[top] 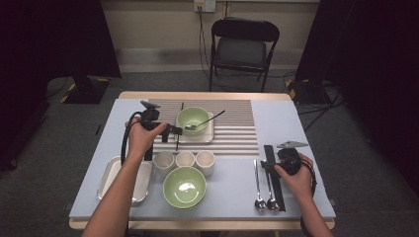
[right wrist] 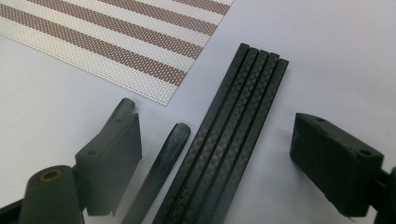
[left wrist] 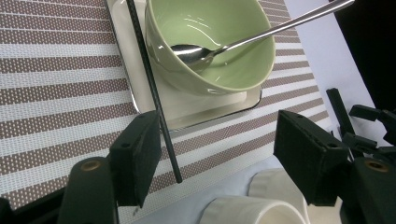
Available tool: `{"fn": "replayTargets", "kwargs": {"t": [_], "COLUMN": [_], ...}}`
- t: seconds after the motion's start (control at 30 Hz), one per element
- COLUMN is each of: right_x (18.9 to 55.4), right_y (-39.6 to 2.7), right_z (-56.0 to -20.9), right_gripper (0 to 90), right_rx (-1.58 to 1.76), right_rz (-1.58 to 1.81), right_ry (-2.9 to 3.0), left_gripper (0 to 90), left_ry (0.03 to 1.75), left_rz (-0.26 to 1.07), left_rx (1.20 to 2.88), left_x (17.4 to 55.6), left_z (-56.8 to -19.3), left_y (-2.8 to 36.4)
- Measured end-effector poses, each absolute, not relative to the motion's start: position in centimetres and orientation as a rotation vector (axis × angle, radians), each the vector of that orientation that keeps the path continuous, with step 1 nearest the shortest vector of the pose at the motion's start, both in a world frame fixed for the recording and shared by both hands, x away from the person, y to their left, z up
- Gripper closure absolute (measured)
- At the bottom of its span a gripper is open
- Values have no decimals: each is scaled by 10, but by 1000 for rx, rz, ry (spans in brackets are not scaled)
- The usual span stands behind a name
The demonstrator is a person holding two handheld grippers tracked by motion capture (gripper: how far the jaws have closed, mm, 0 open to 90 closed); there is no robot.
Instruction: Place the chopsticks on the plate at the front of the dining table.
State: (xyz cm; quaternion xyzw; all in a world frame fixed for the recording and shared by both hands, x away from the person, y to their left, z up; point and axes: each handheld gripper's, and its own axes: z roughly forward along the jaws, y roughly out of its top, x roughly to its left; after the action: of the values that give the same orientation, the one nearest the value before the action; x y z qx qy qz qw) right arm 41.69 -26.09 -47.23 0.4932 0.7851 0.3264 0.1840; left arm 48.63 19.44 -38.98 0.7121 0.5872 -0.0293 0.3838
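Observation:
A green bowl [top: 192,117] [left wrist: 196,18] stands on a white square plate [top: 207,136] [left wrist: 196,112] on the striped placemat [top: 232,126]. A spoon [top: 210,120] [left wrist: 280,28] rests in the bowl, its handle sticking out to the right. A single black chopstick [top: 179,126] [left wrist: 154,88] lies along the plate's left edge. My left gripper [top: 173,131] [left wrist: 215,140] is open just in front of the plate, with the chopstick's near end beside its left jaw. My right gripper [top: 271,165] [right wrist: 219,154] is open over a bundle of several black chopsticks [top: 274,177] [right wrist: 238,121].
Two spoons [top: 258,187] lie left of the bundle; one handle [right wrist: 163,163] lies between the right jaws. Three white cups [top: 185,159], a second green bowl [top: 184,186] and a white tray [top: 116,180] sit near the front. A black chair [top: 244,47] stands behind the table.

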Motion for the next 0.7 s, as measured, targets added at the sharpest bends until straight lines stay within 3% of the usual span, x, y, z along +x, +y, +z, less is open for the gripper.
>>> {"fn": "replayTargets", "kwargs": {"t": [0.7], "right_x": [414], "right_y": [-288], "right_z": [-457], "right_gripper": [206], "right_rx": [1468], "right_rz": [925], "right_ry": [2166], "left_gripper": [322], "left_ry": [1493], "left_rz": [-65], "left_rx": [1824], "left_x": [481], "left_z": [-386], "left_y": [192]}}
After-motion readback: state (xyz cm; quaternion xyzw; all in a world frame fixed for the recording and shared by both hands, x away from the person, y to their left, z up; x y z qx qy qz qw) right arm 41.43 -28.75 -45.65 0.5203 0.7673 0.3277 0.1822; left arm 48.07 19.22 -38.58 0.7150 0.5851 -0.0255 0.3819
